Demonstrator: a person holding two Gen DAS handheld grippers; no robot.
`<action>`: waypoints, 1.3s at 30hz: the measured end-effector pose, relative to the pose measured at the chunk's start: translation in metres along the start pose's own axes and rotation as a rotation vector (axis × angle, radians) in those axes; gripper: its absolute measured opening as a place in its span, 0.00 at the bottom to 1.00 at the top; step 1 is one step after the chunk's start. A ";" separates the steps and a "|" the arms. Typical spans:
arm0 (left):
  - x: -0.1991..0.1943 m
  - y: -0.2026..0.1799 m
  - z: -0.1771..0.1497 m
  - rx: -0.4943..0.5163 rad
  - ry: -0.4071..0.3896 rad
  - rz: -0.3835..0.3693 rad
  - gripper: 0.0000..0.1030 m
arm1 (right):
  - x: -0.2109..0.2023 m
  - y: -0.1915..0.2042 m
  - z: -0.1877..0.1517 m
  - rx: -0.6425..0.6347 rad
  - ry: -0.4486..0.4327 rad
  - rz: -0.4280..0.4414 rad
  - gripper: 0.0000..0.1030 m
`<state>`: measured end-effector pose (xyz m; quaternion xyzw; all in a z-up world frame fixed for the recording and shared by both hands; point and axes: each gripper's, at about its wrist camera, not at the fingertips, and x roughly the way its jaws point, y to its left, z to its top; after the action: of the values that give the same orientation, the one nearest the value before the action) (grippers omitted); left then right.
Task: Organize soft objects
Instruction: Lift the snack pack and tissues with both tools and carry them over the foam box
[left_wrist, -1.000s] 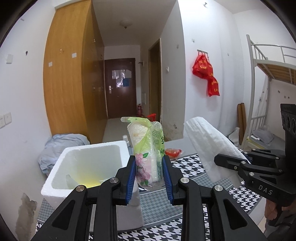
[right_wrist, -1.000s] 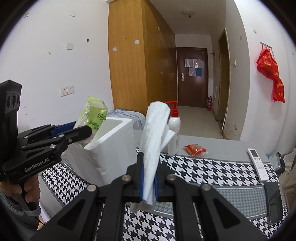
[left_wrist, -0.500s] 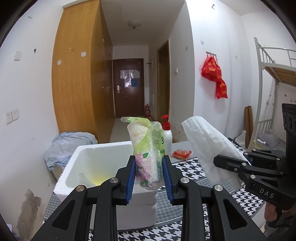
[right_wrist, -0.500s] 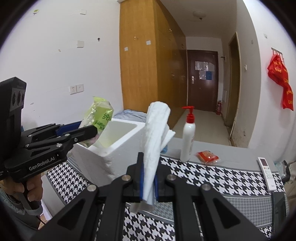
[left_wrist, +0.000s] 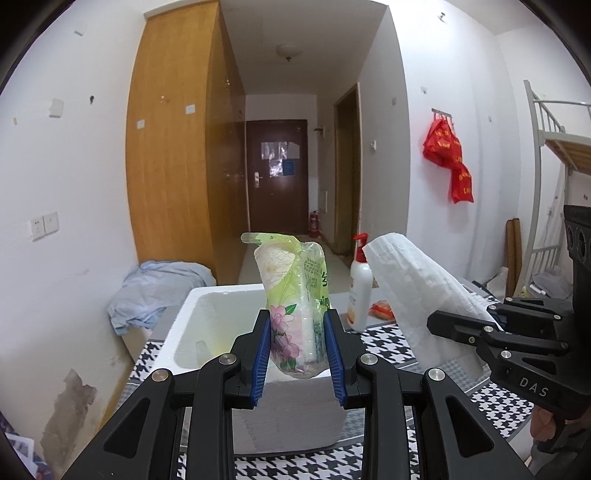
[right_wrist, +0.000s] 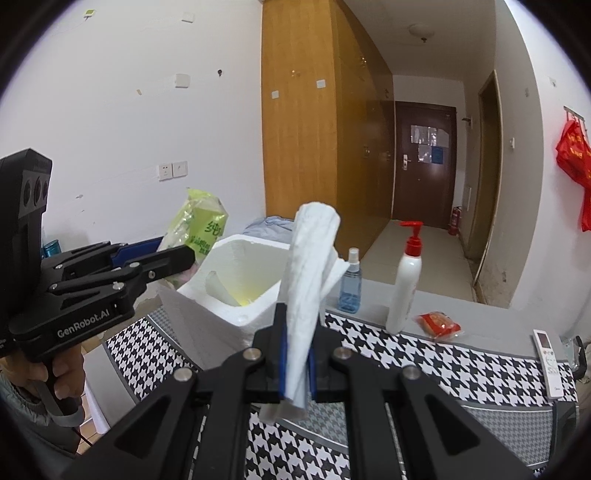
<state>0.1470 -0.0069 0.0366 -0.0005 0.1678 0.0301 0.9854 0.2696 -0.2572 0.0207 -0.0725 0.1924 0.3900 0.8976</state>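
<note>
The white foam box (left_wrist: 258, 321) sits at the near left end of the table (right_wrist: 480, 365), close to its left edge, and its top is open. Its walls are thick and bumpy, with a yellow glow at the bottom. To the right of the box the black-and-white checked cloth is mostly bare, so there is room there.

The left gripper (left_wrist: 298, 350) squeezes a green plastic tissue pack (left_wrist: 295, 295) between its blue pads. The pack is soft and shiny, with pink flowers, and it stands up in the air in front of the box.

The right gripper (right_wrist: 296, 363) is pinched tight on a white paper towel (right_wrist: 308, 280). It is folded long, crinkly, and sticks up, to the right of the box.

Farther right stand a blue spray bottle (right_wrist: 350, 284) and a white pump bottle (right_wrist: 406, 280). A red packet (right_wrist: 437, 323) and a white remote (right_wrist: 548, 356) lie flat.
</note>
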 end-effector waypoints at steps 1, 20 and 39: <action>0.000 0.002 0.000 -0.003 0.000 0.004 0.29 | 0.001 0.002 0.001 -0.004 -0.003 0.007 0.11; -0.007 0.038 -0.005 -0.058 0.004 0.095 0.29 | 0.028 0.041 0.015 -0.068 0.014 0.103 0.11; 0.008 0.055 -0.001 -0.066 0.005 0.123 0.29 | 0.058 0.046 0.029 -0.074 0.055 0.100 0.11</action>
<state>0.1515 0.0480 0.0333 -0.0229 0.1688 0.0959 0.9807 0.2811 -0.1787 0.0253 -0.1066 0.2056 0.4389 0.8682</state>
